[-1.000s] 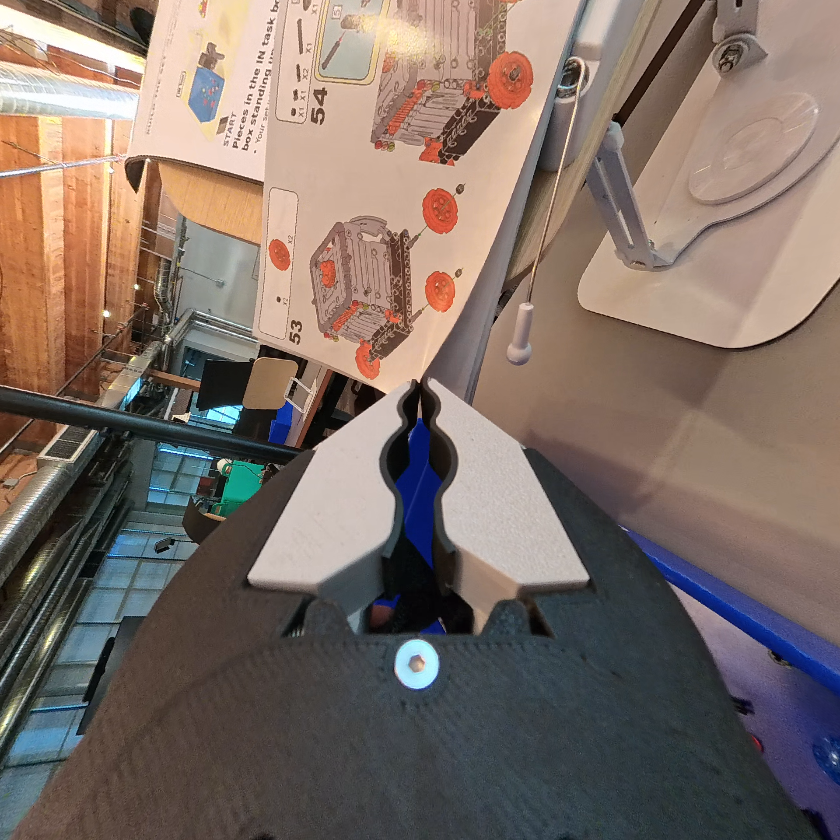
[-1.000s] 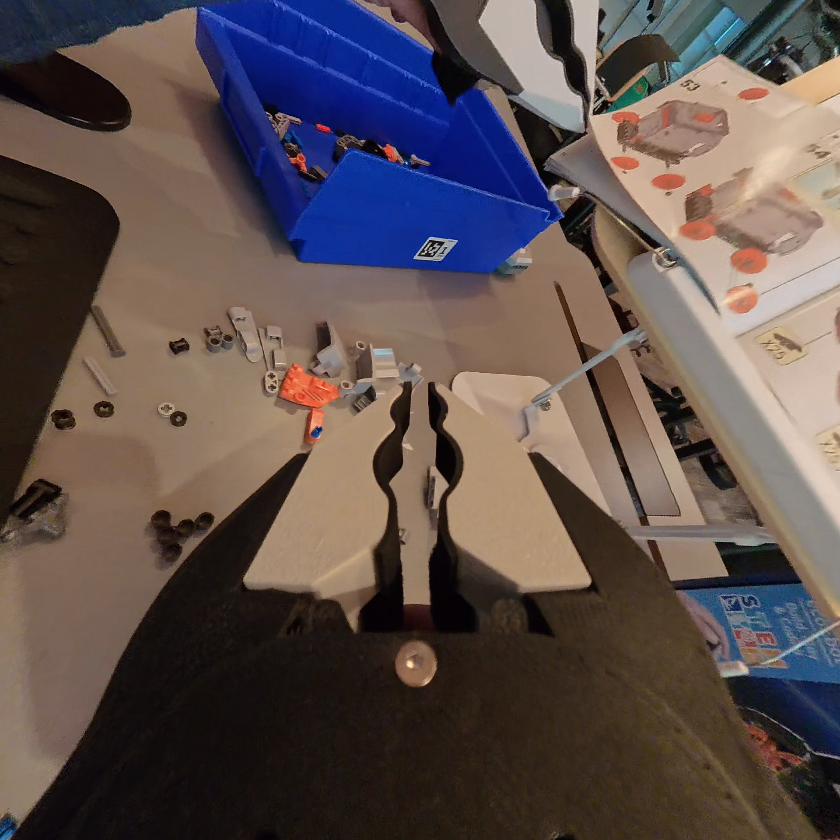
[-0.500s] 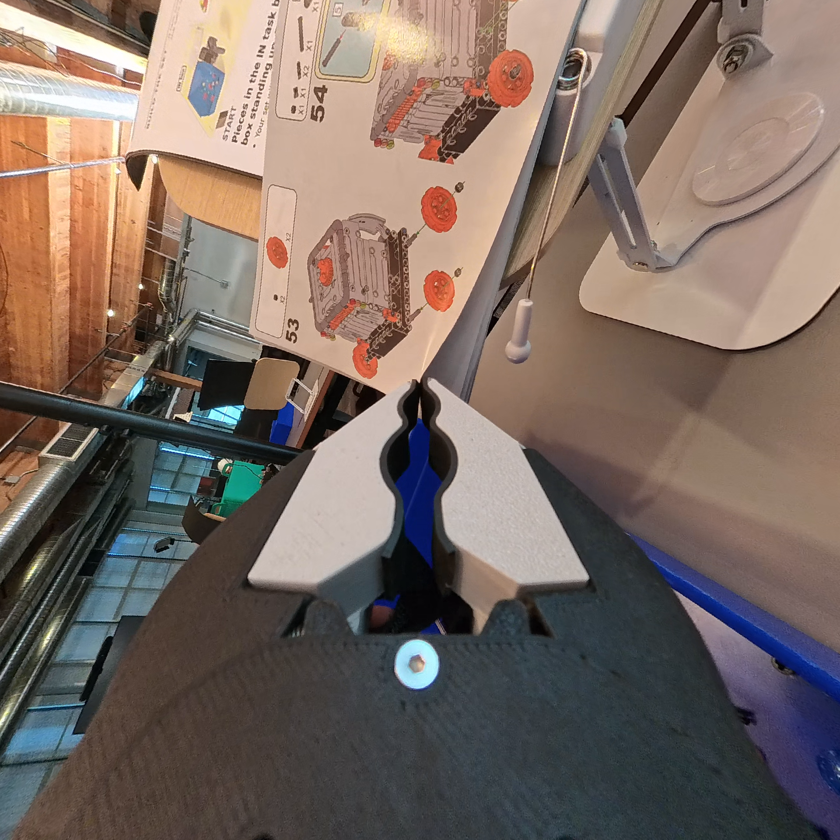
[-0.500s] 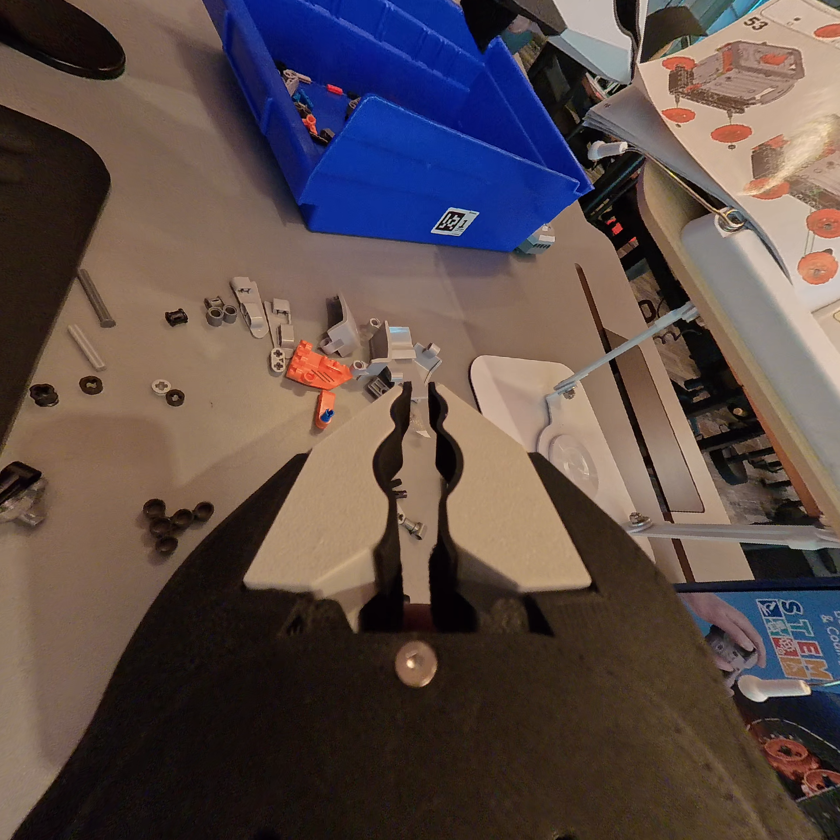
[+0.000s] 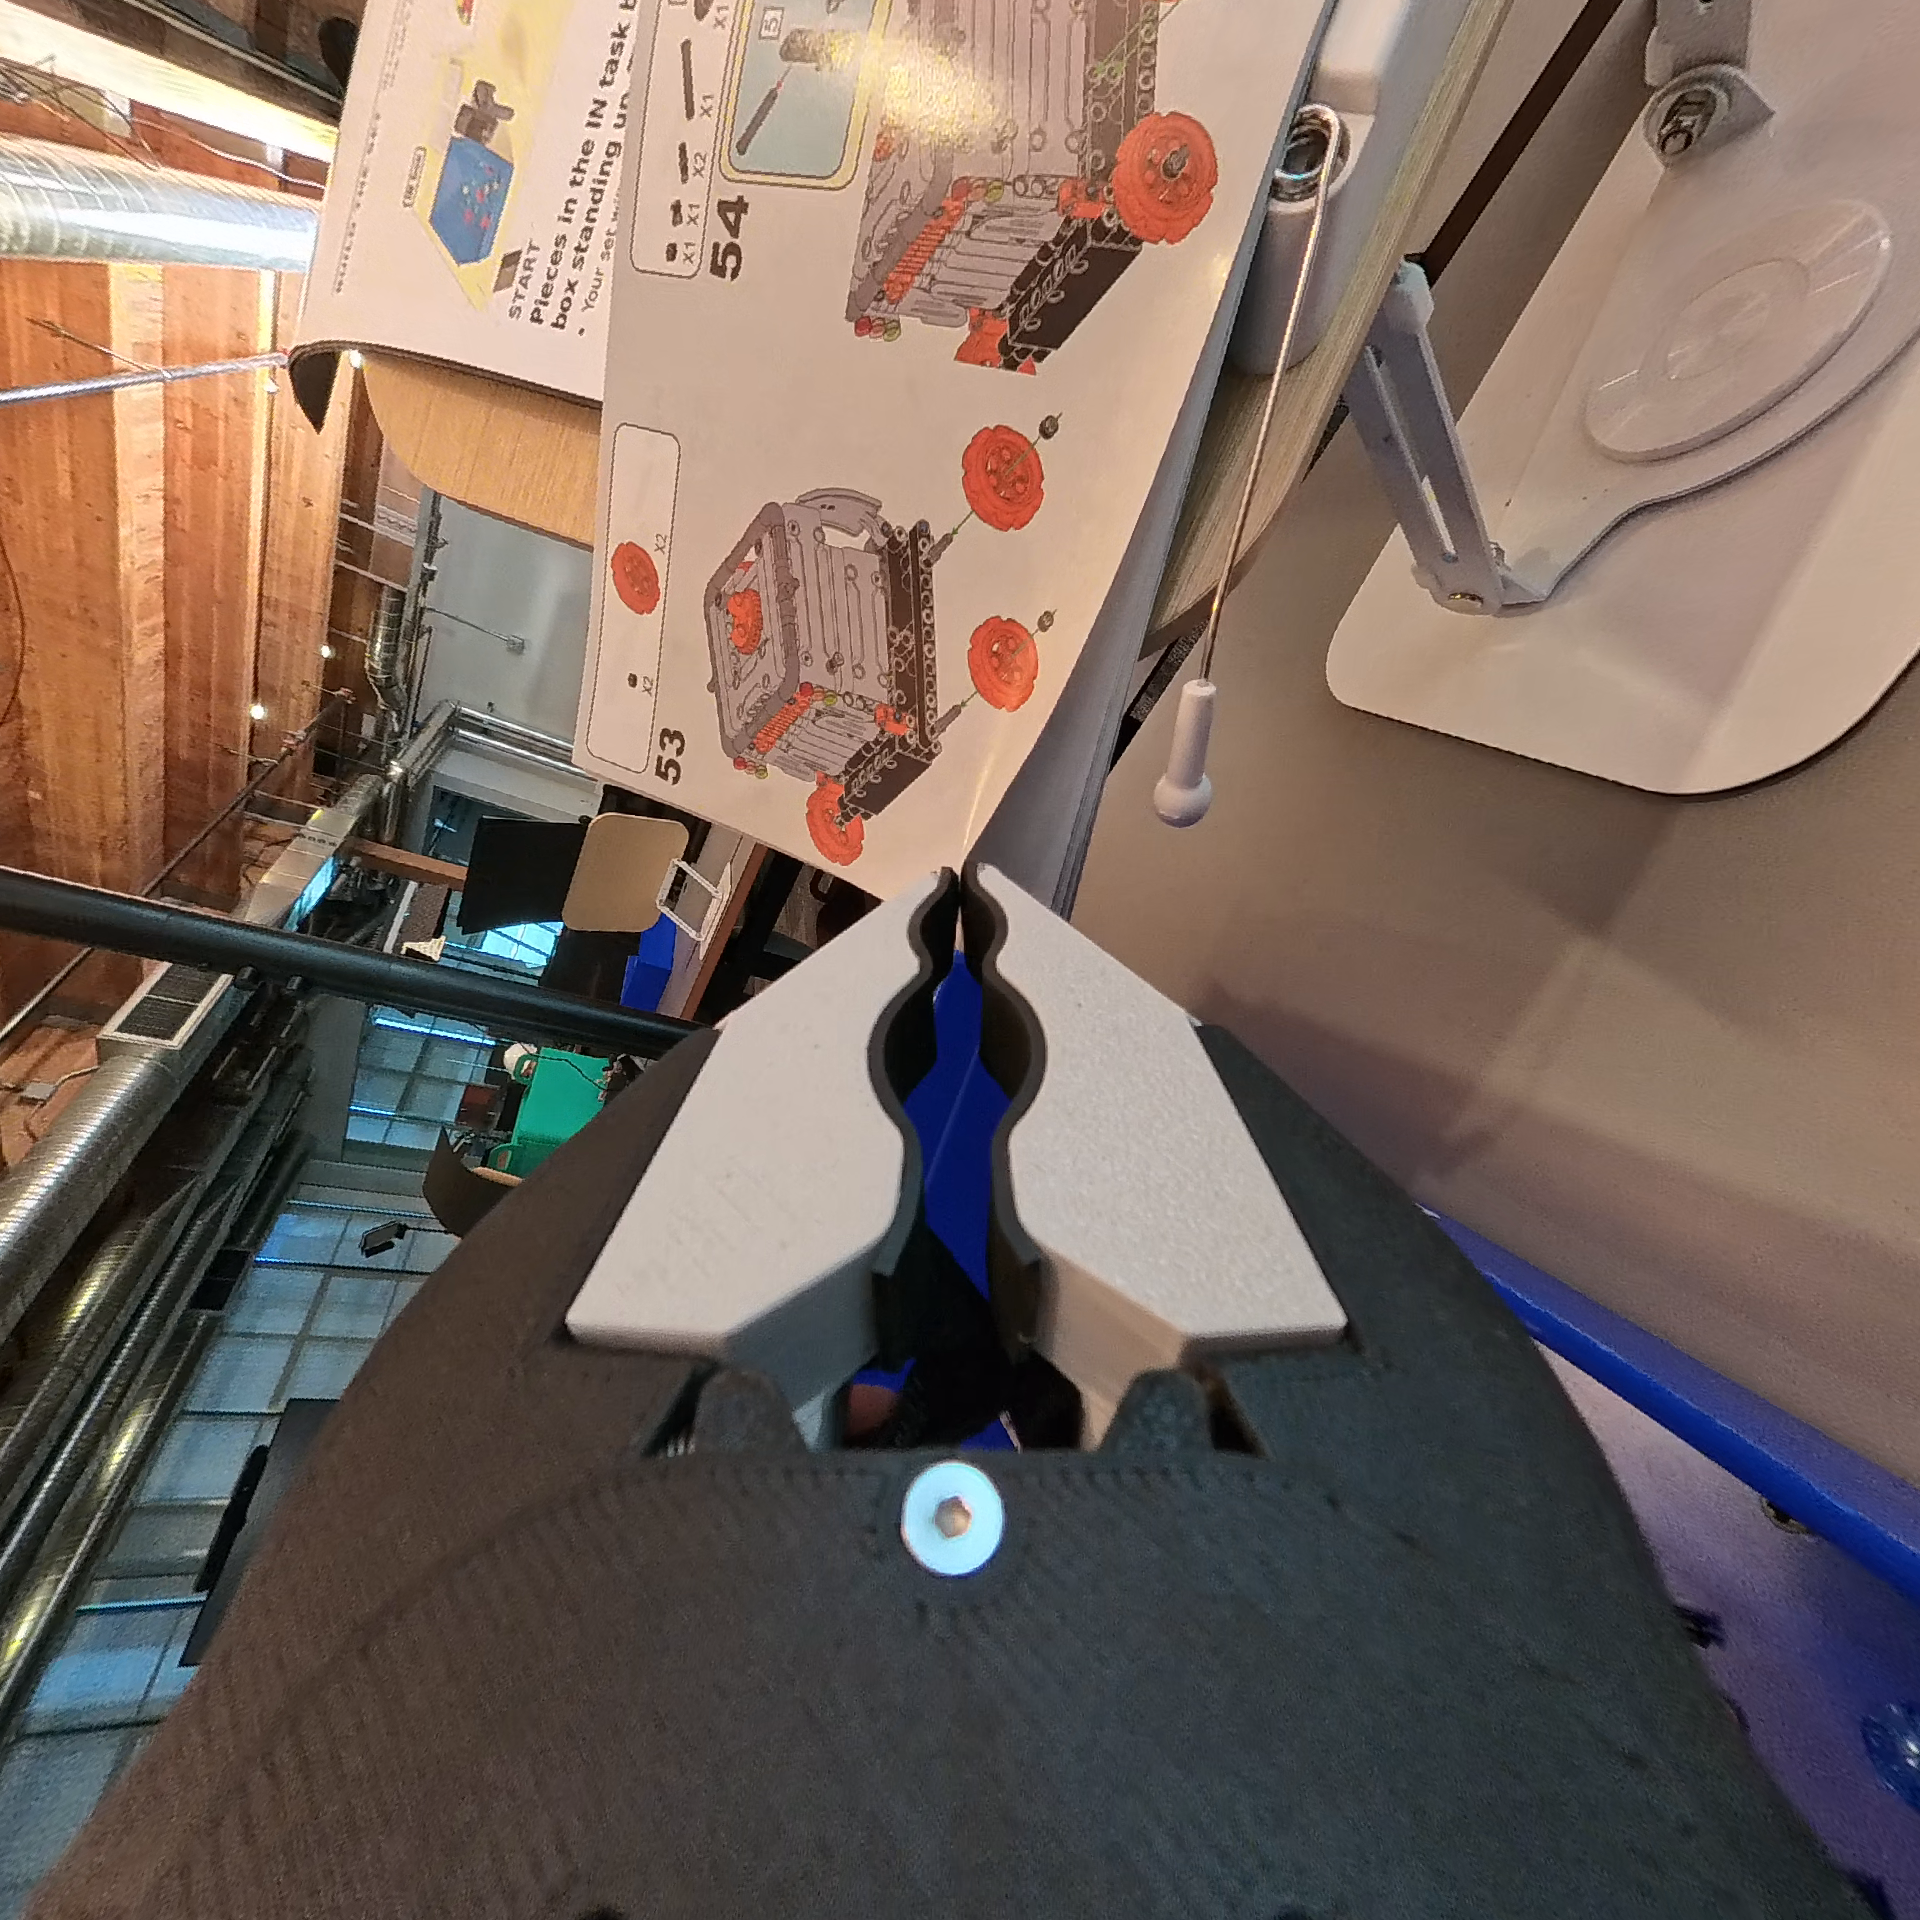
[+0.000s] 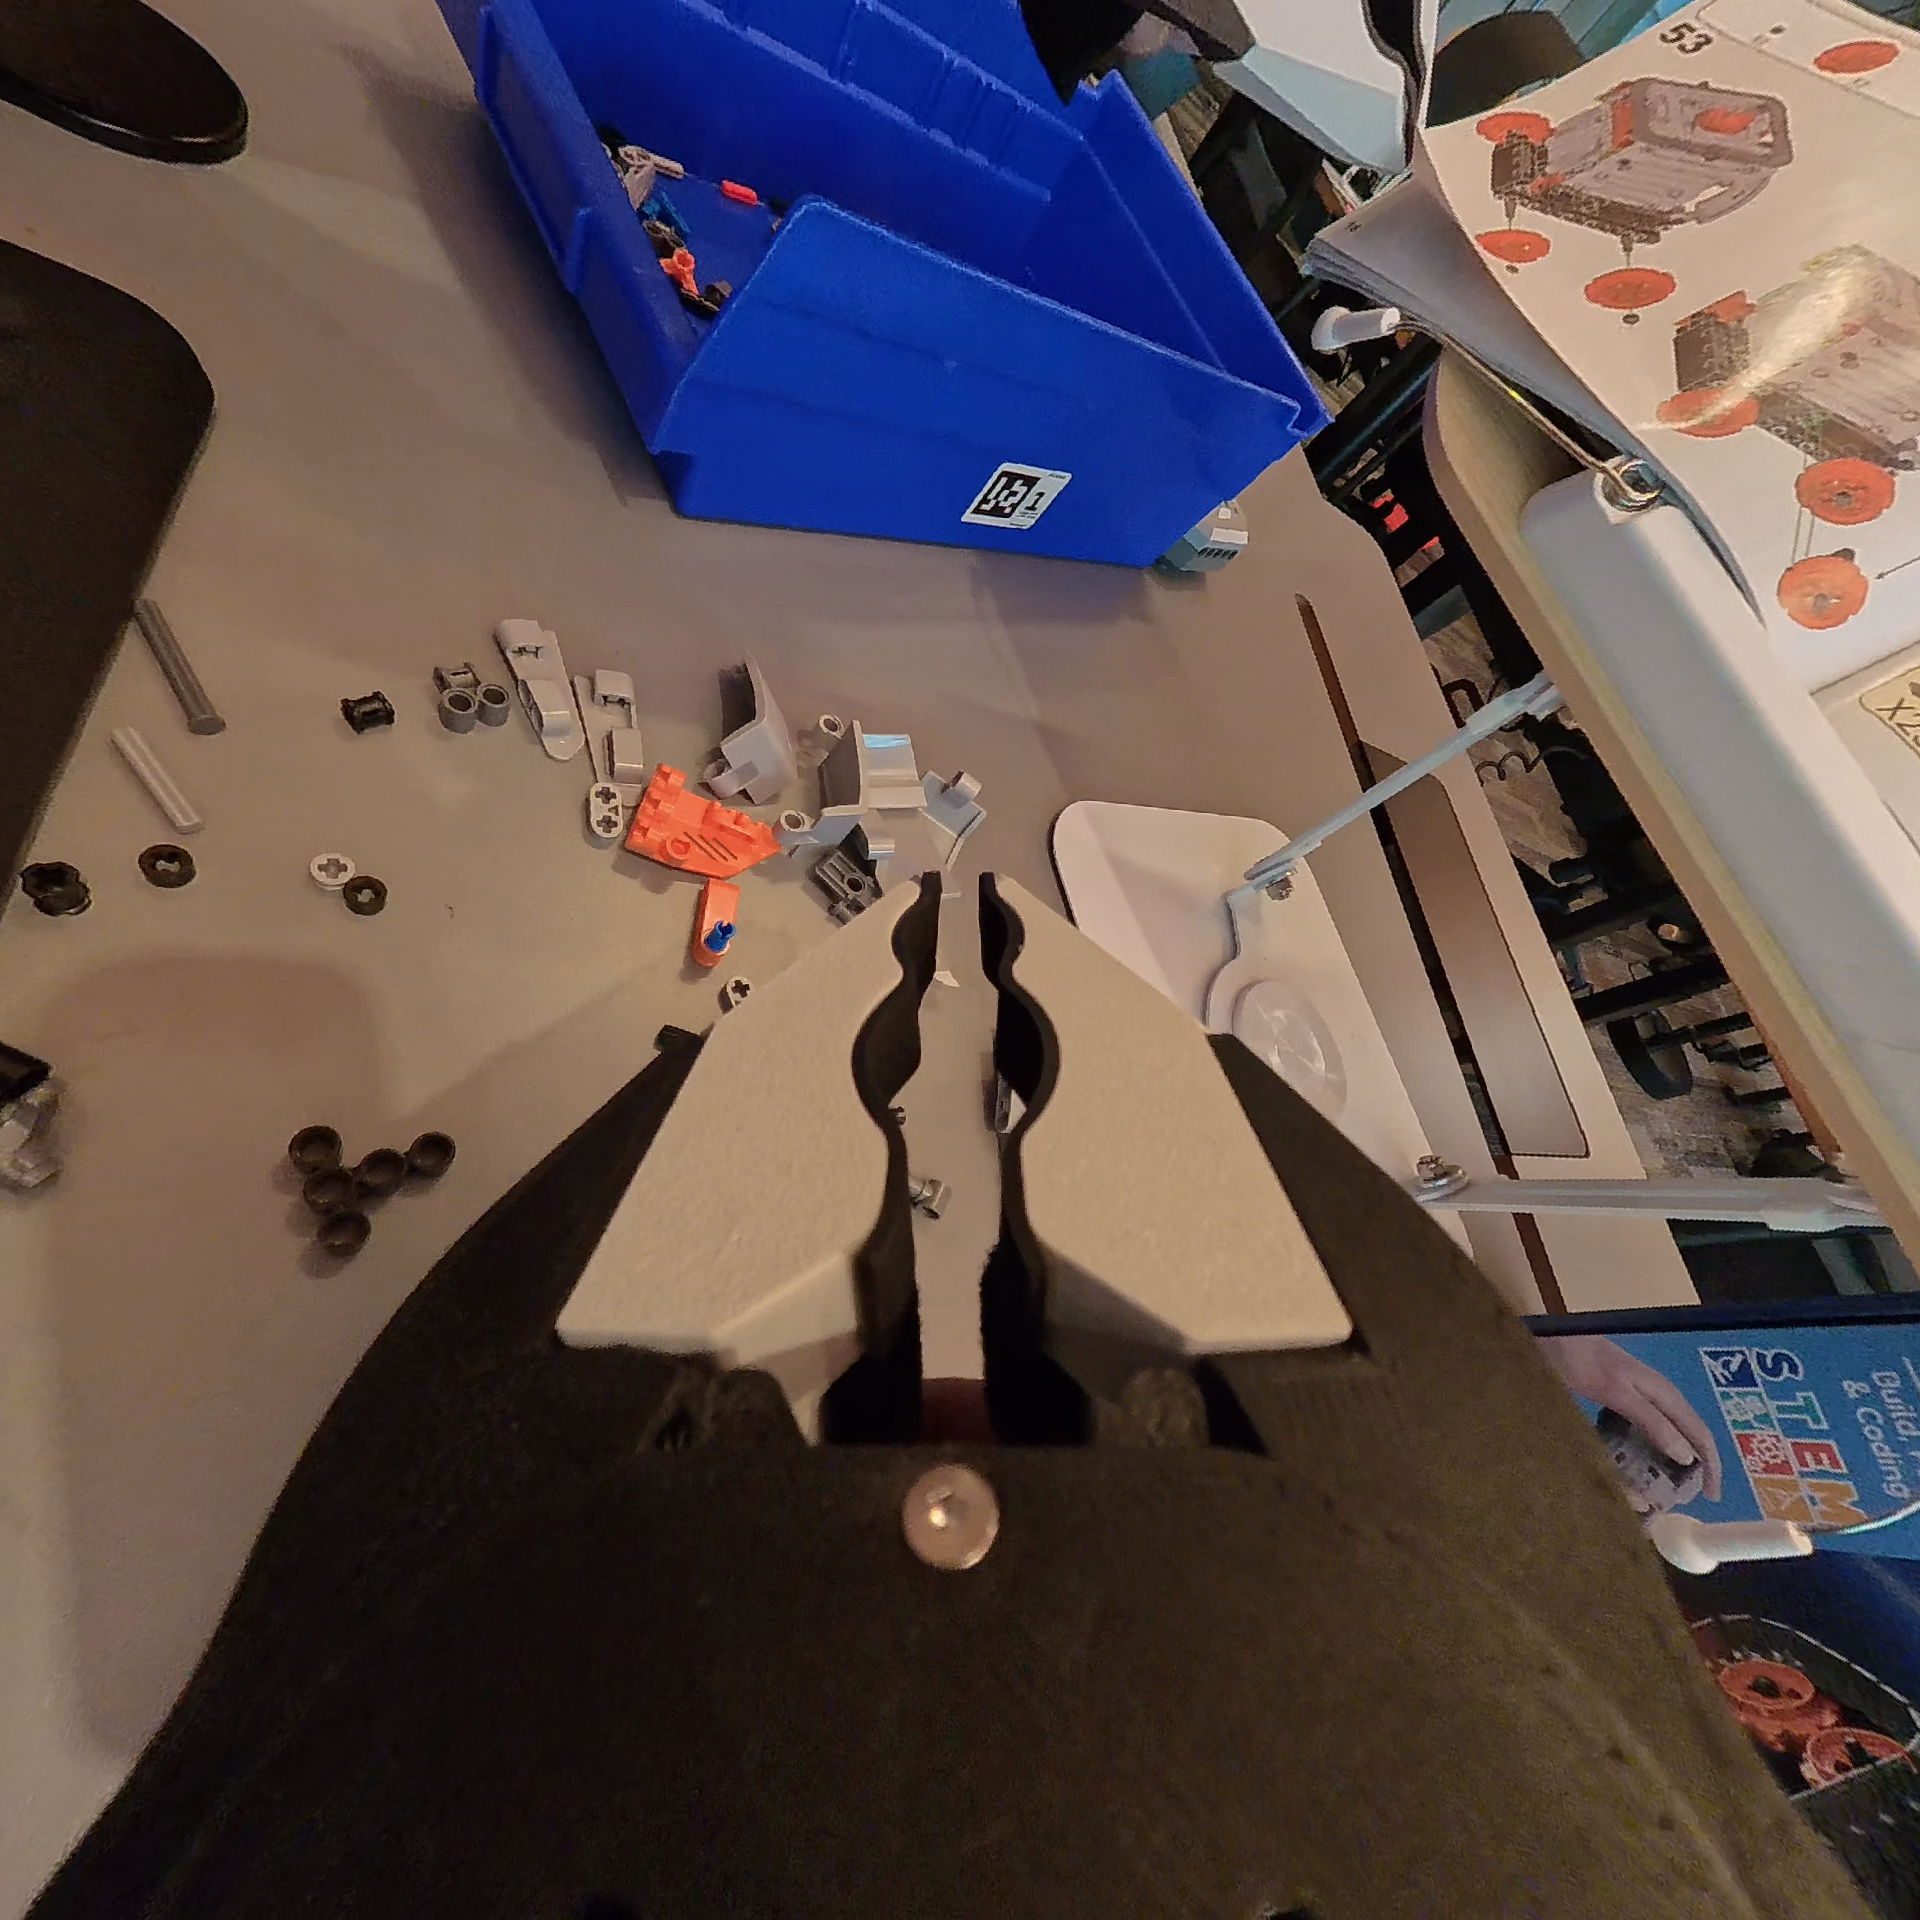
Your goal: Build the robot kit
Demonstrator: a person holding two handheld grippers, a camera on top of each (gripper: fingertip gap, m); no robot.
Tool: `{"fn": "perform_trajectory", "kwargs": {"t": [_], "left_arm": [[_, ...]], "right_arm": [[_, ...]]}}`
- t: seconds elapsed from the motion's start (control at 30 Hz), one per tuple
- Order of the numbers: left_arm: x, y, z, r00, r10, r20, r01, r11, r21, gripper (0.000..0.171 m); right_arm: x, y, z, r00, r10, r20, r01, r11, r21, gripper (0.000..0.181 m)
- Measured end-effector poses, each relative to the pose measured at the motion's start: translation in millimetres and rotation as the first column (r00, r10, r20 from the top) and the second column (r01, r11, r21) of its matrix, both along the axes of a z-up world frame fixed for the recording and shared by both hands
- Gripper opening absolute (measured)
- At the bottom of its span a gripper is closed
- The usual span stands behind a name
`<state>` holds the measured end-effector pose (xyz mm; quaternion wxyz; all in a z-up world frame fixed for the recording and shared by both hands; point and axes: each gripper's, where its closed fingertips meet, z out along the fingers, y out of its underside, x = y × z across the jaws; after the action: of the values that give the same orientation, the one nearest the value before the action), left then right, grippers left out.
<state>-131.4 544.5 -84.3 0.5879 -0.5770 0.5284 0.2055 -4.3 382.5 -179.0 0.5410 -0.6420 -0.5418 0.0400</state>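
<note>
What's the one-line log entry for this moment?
left gripper shut, by blue bin | right gripper slightly open, empty, over loose grey parts

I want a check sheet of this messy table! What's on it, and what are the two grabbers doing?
Surface: grey table, mostly bare.
Job's things: blue bin holding small parts; open instruction booklet on a white stand.
Clutter: grey pieces, orange piece, black rings loose on the table.
Grippers: left hand-held gripper shut, raised beside the booklet; right hand-held gripper slightly open above the pieces, empty.
Cables: nothing seen.
Surroundings: wooden walls.
</note>
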Motion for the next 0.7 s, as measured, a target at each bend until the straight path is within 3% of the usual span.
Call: {"fn": "perform_trajectory", "kwargs": {"t": [0.7], "left_arm": [[-2.0,2.2,-3.5,1.000,0.013,-0.006,-0.013,1.000,-0.005,0.001]], "right_arm": [[2.6,2.6,-1.8,1.000,-0.002,0.001,0.002,1.000,-0.006,0.006]]}}
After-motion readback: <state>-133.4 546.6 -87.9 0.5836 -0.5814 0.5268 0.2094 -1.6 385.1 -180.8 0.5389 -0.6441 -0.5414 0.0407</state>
